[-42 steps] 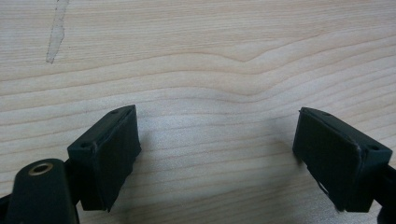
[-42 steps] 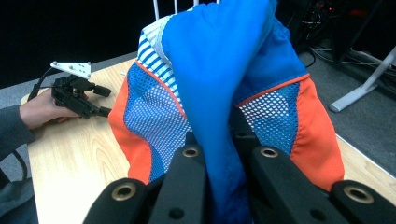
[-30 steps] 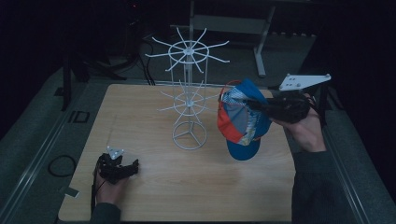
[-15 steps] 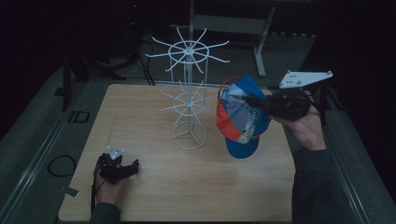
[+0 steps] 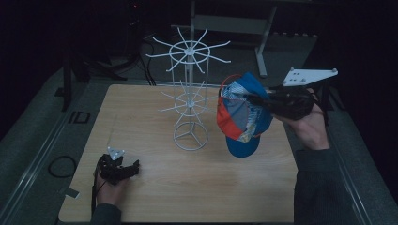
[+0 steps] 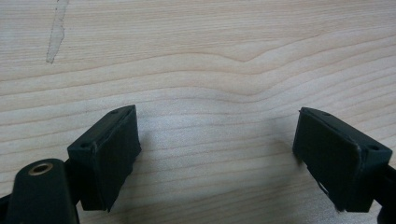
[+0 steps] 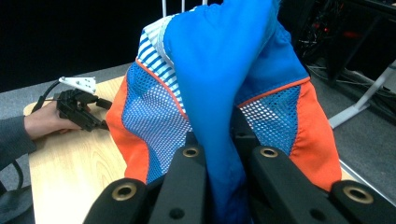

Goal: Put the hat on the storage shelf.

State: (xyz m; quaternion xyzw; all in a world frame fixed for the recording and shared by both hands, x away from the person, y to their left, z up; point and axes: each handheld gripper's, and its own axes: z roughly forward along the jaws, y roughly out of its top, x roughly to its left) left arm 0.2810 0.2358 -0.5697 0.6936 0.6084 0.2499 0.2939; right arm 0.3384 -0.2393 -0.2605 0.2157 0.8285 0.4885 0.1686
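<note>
A blue, orange and striped cap (image 5: 241, 115) hangs in the air to the right of the white wire rack (image 5: 189, 96), its brim pointing down. My right gripper (image 5: 256, 100) is shut on the cap's blue fabric (image 7: 219, 84), held above the table's right side. The rack stands mid-table, with two tiers of spokes on a ring base. At the table's front left, my left gripper (image 5: 133, 168) rests low on the wood. Its jaws stand wide apart with nothing between them in the left gripper view, where the fingers (image 6: 107, 154) hover just over bare wood.
The wooden table (image 5: 141, 197) sits between dark grey floor mats. A metal frame stand (image 5: 263, 42) is behind the table. A cable loop (image 5: 61, 166) lies on the floor left of the table.
My right gripper has carried the cap slightly up and to the left, closer to the rack. The left gripper has stayed put.
</note>
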